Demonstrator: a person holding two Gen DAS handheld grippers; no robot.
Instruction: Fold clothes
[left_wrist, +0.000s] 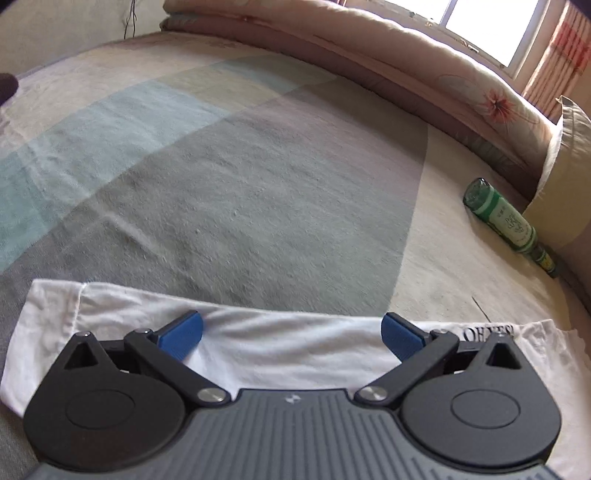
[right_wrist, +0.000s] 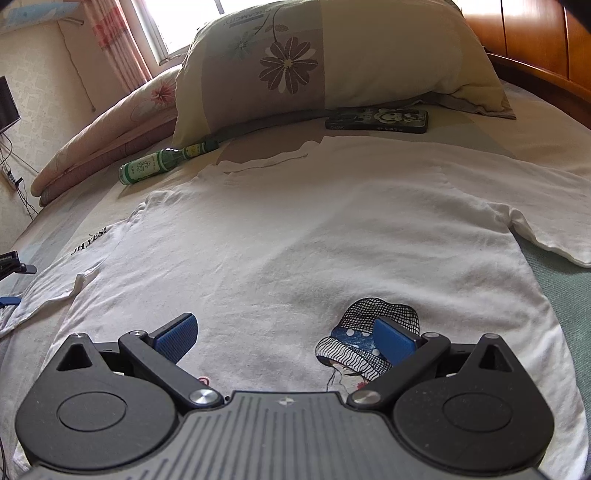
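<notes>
— The big bed (right_wrist: 546, 118) has a white T-shirt (right_wrist: 295, 229) lying flat on it, soft and light.

— Grab a sleeve (left_wrist: 258, 339) edge. The left gripper (left_wrist: 291, 334) and right gripper (right_wrist: 284, 339) are both wide open, holding nothing.

— Lots of room at twelve o'clock. Green bottle (right_wrist: 147, 168) sits at ten.

Open bedsheet (left_wrist: 240, 177) beyond the sleeve; green bottle (right_wrist: 155, 167), phone (right_wrist: 376, 120) and pillow (right_wrist: 332, 55) past the collar.

The sleeve of the white cotton T-shirt (right_wrist: 295, 229) carries black letters "OH,YES!" at left. The beige flowered pillow (right_wrist: 332, 55) shows "DREAMCITY", upside down, at the top.
</notes>
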